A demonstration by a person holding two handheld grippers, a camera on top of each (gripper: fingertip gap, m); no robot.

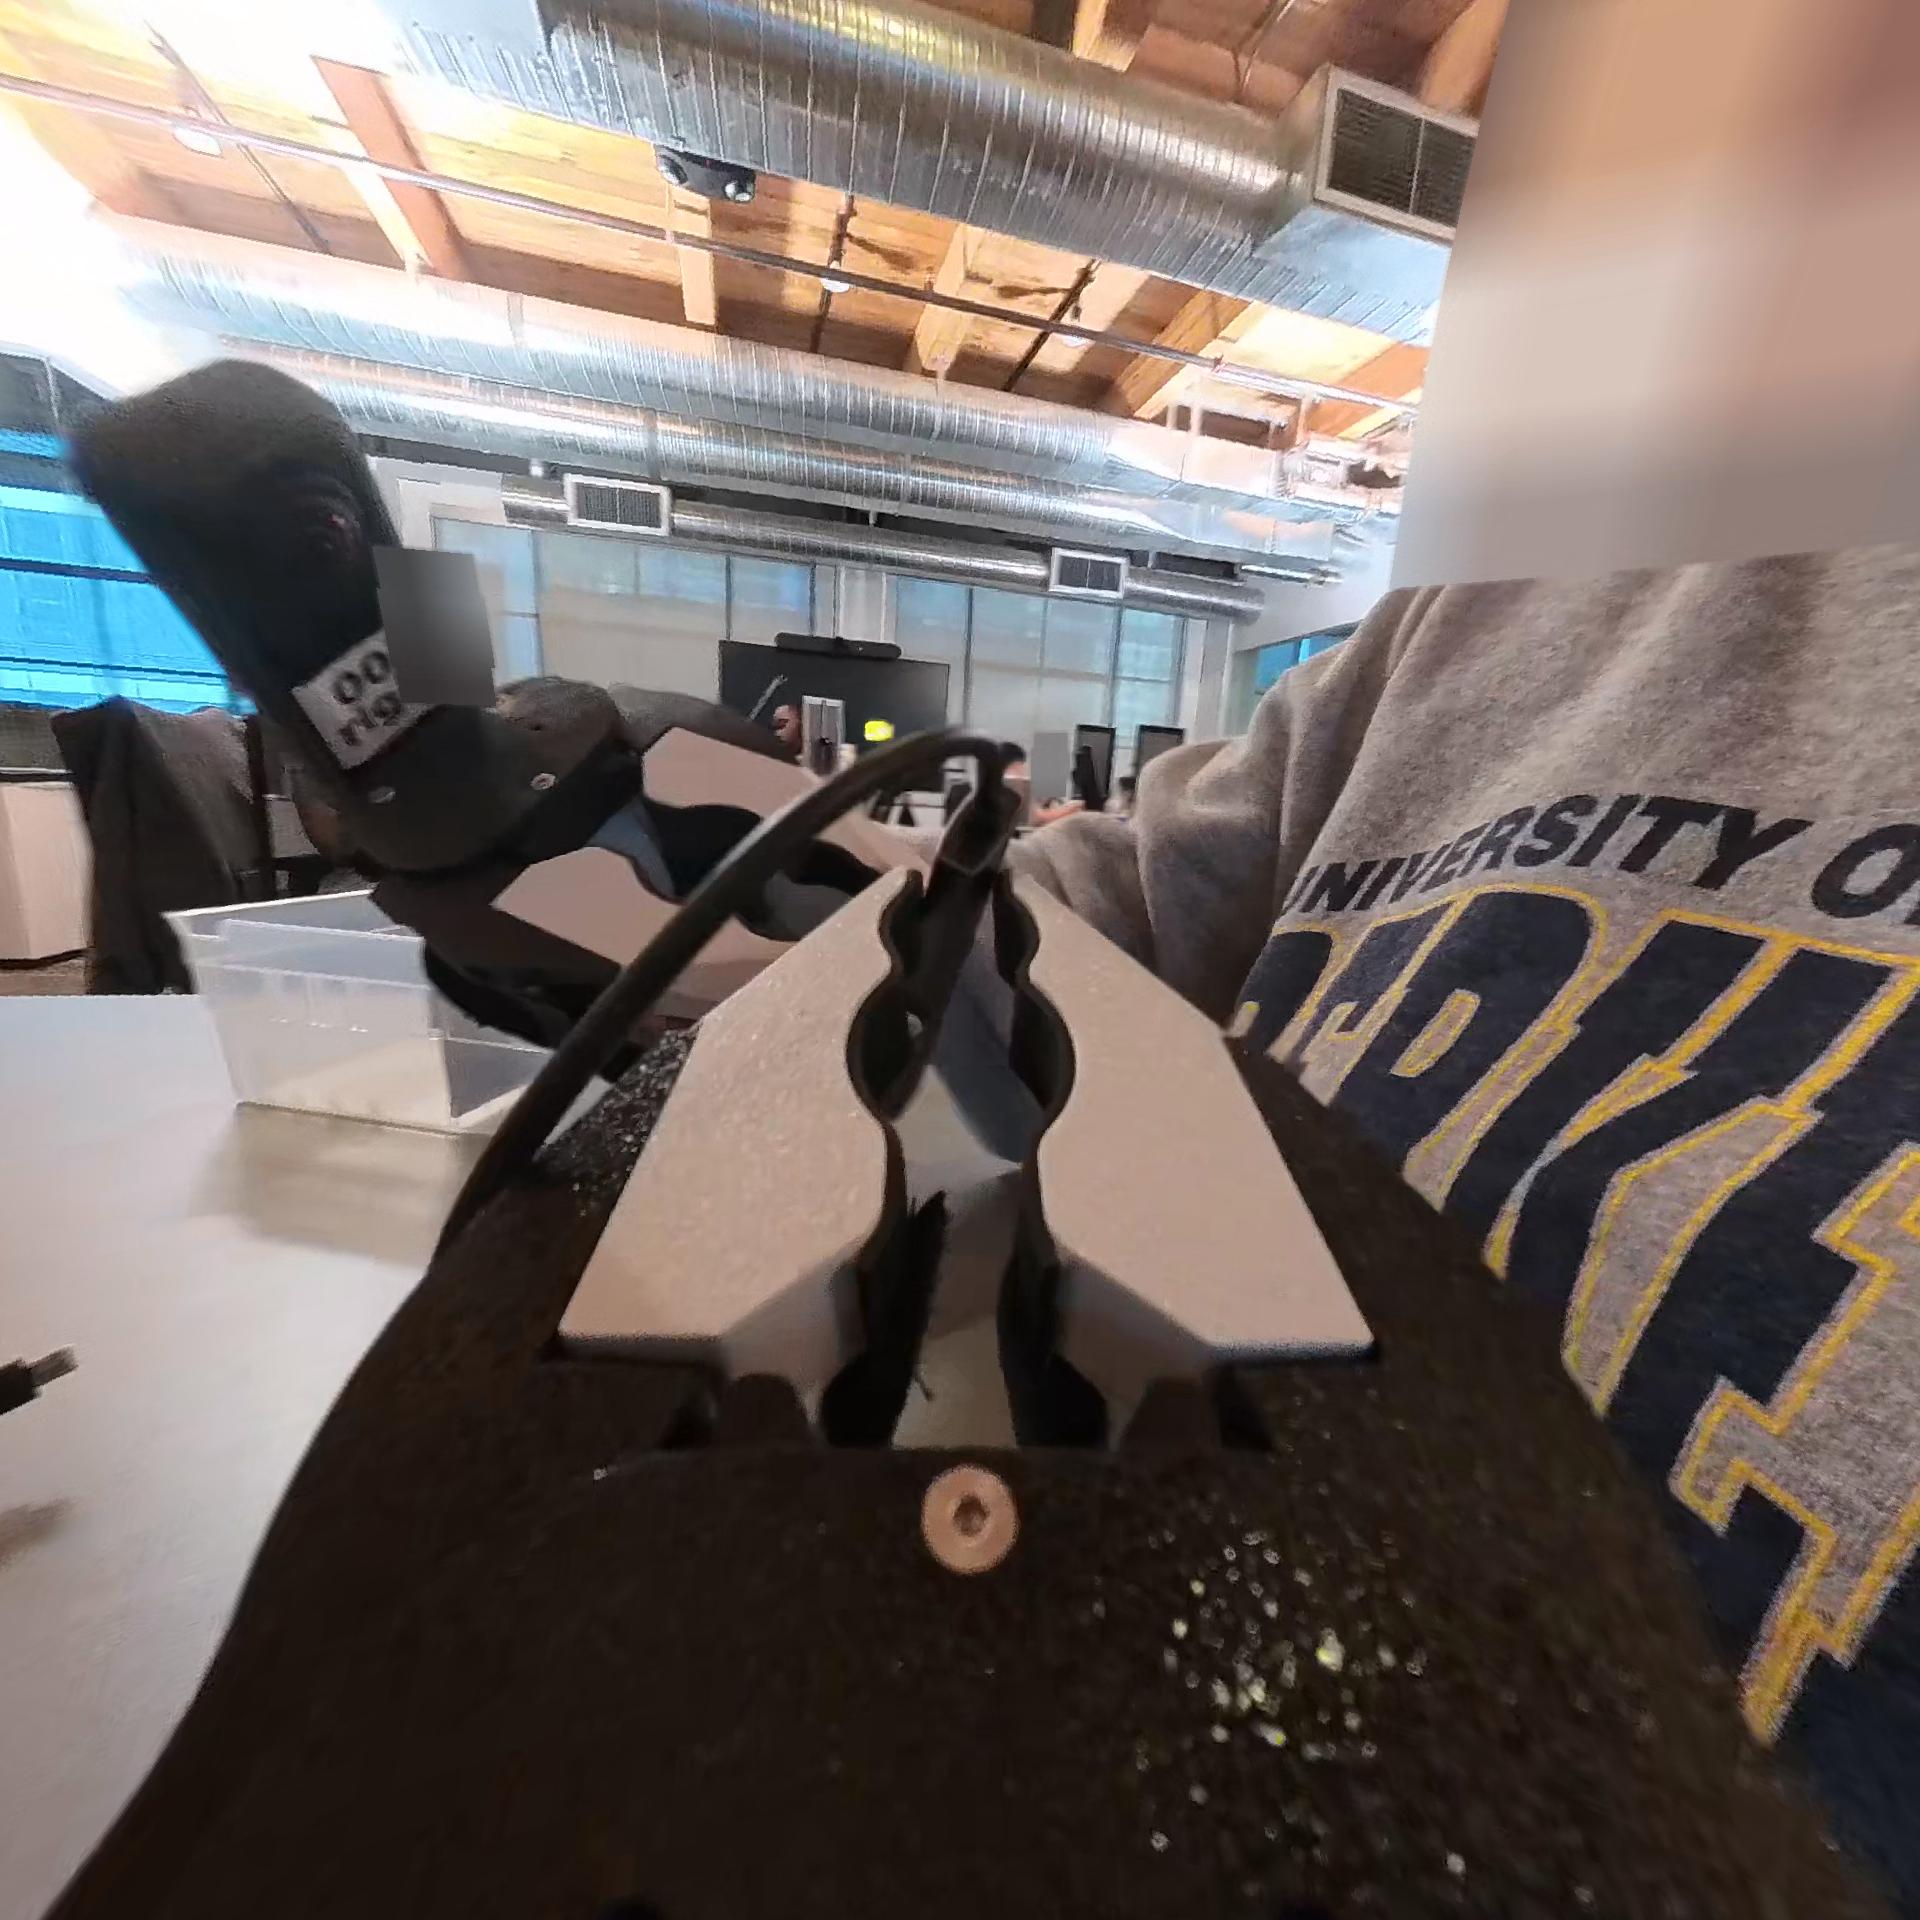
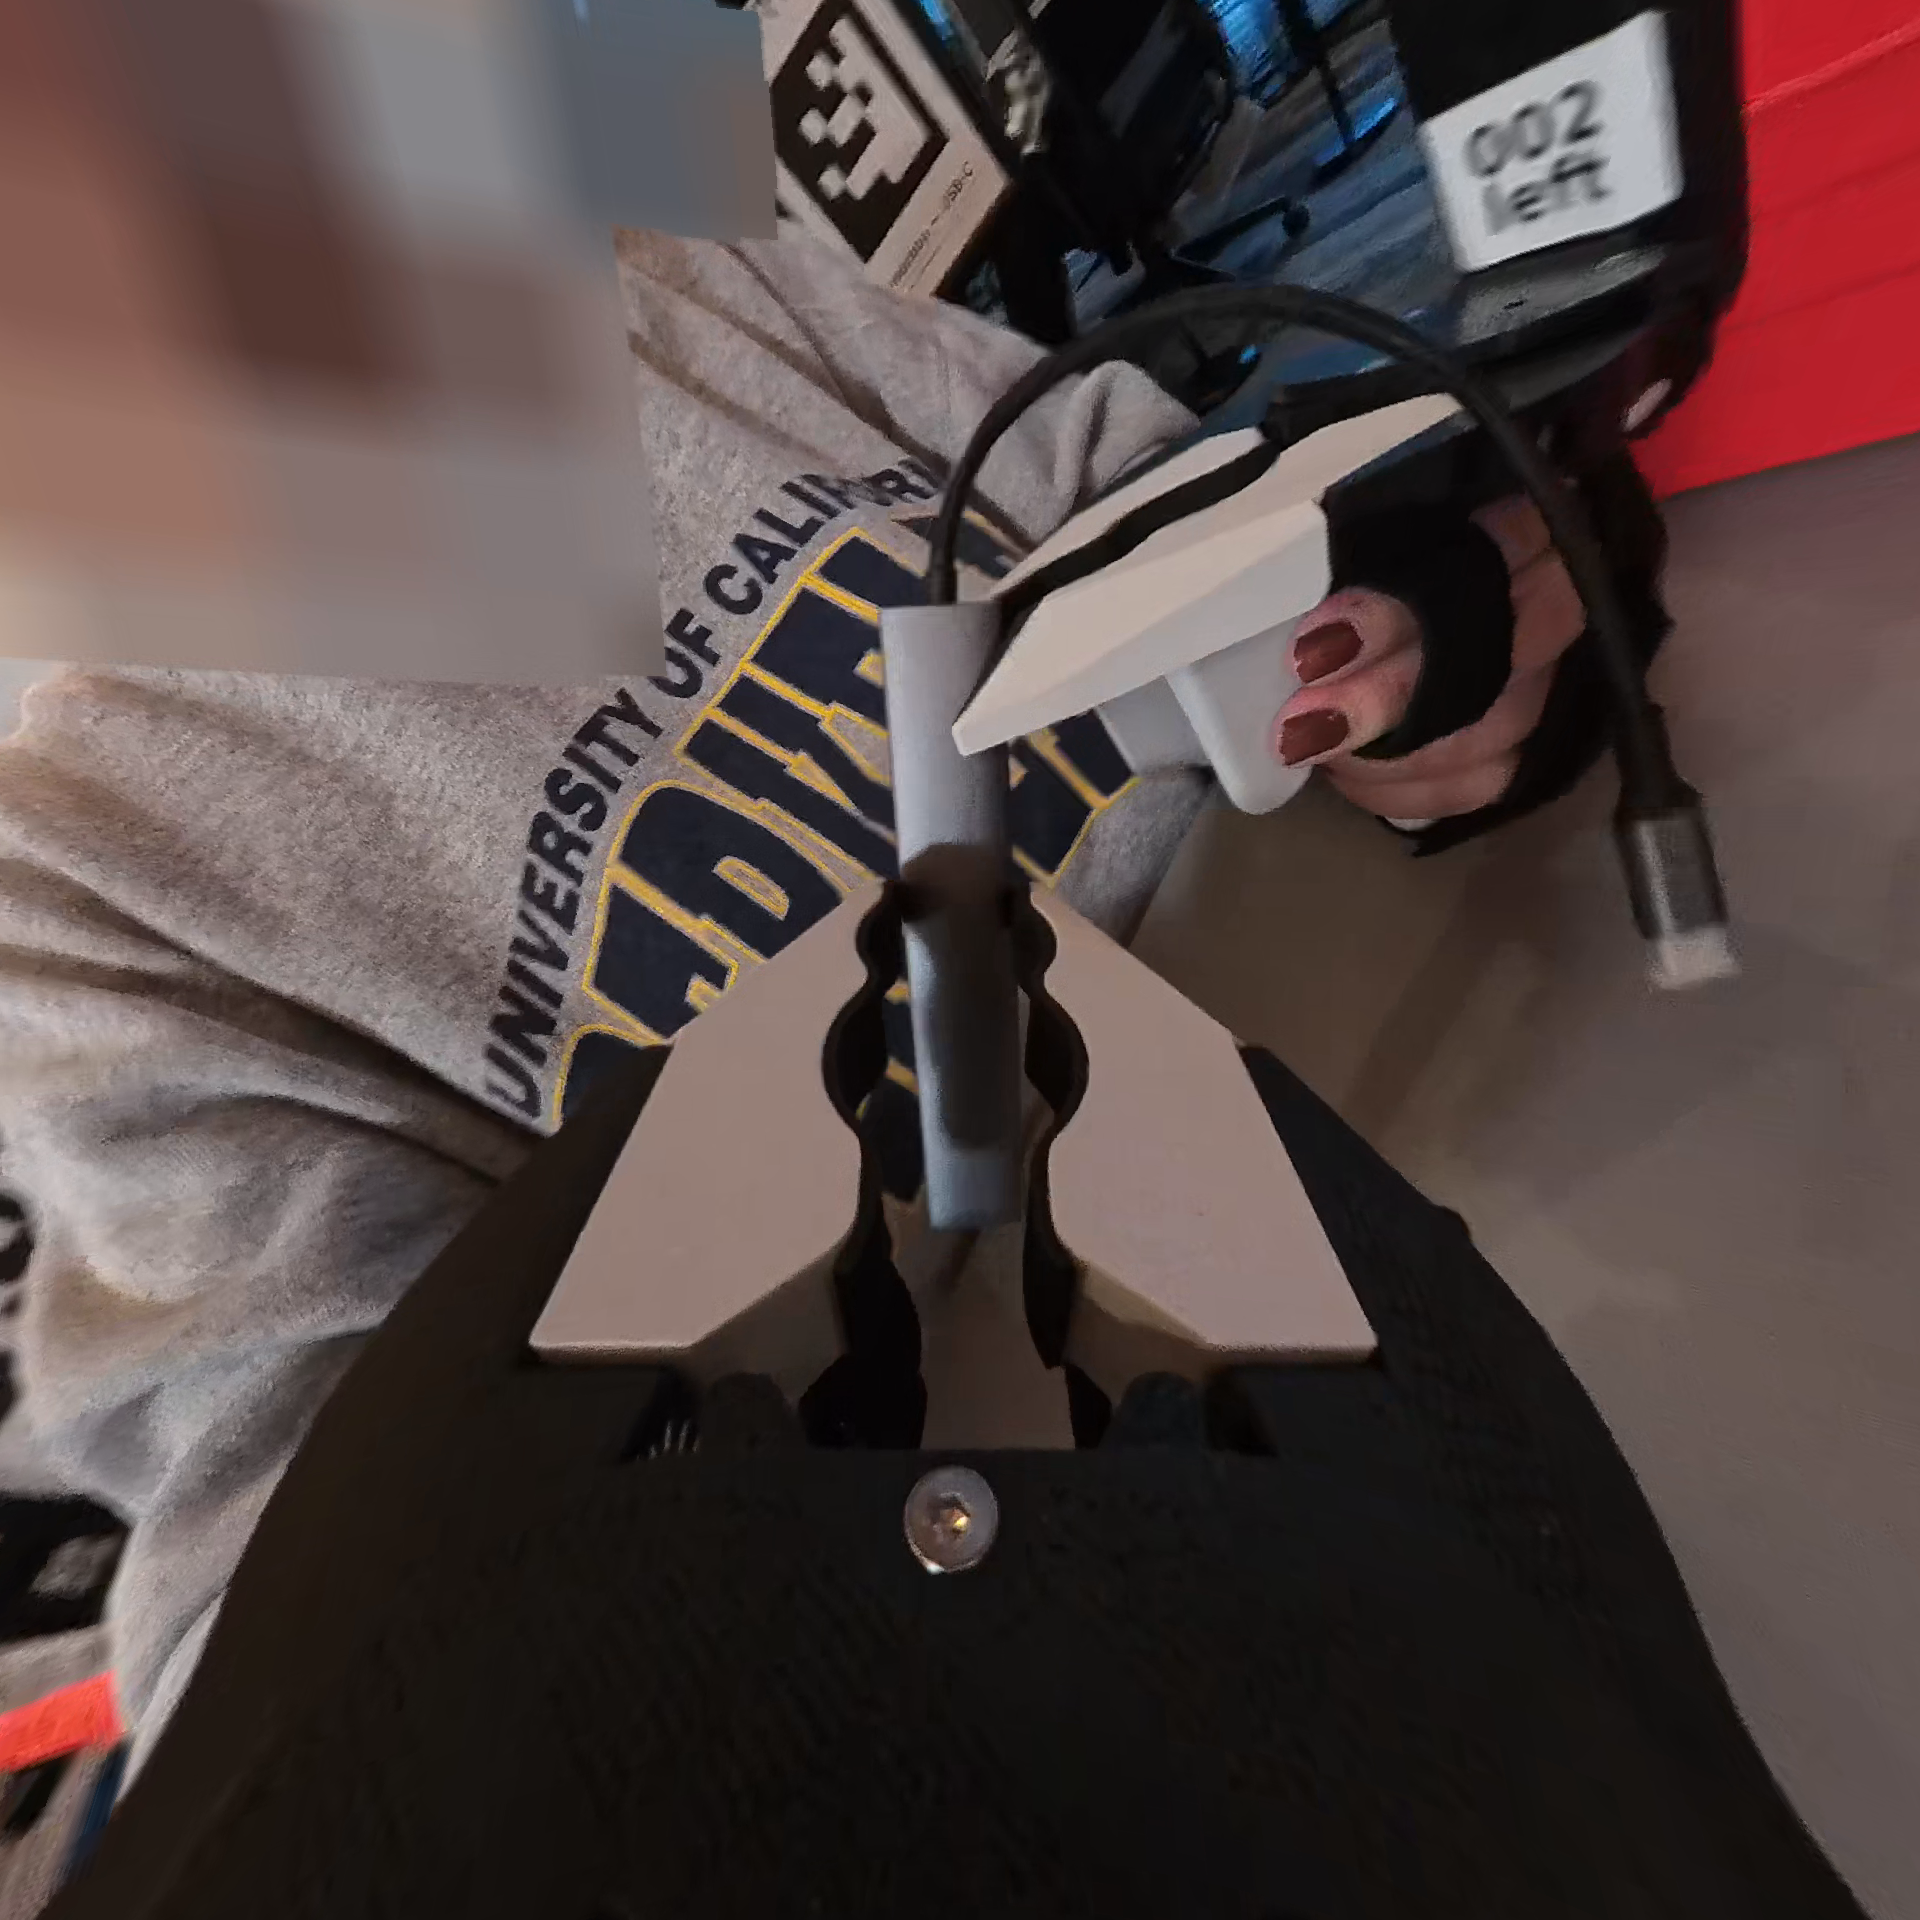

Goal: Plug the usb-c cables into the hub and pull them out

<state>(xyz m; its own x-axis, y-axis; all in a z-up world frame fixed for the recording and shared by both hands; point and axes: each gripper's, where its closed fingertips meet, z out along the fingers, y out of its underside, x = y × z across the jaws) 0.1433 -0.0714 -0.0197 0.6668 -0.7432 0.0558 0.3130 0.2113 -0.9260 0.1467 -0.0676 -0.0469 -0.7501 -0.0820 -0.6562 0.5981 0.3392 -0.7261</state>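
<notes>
On the tabletop [image 1: 156, 1195] toward its far edge sits a clear bin [image 1: 312, 997]. The hub [image 2: 940, 727] is not on the table; both tongs hold it up in the air. The right gripper [image 2: 956, 914] is clamped across its lower half. The left gripper [image 1: 961, 894] is pinched shut at its top end, where the cable [image 2: 1247, 312] enters, though I cannot tell whether the pads bear on the hub or on the connector. This looks like the pull-out step: the next move likely needs the right tongs to brace while the left draws straight along the hub's axis. Only the right view shows the free plug [image 2: 1683, 904] dangling above the table and the gloved hand [image 2: 1455, 665]. Only the left view shows the bin.
</notes>
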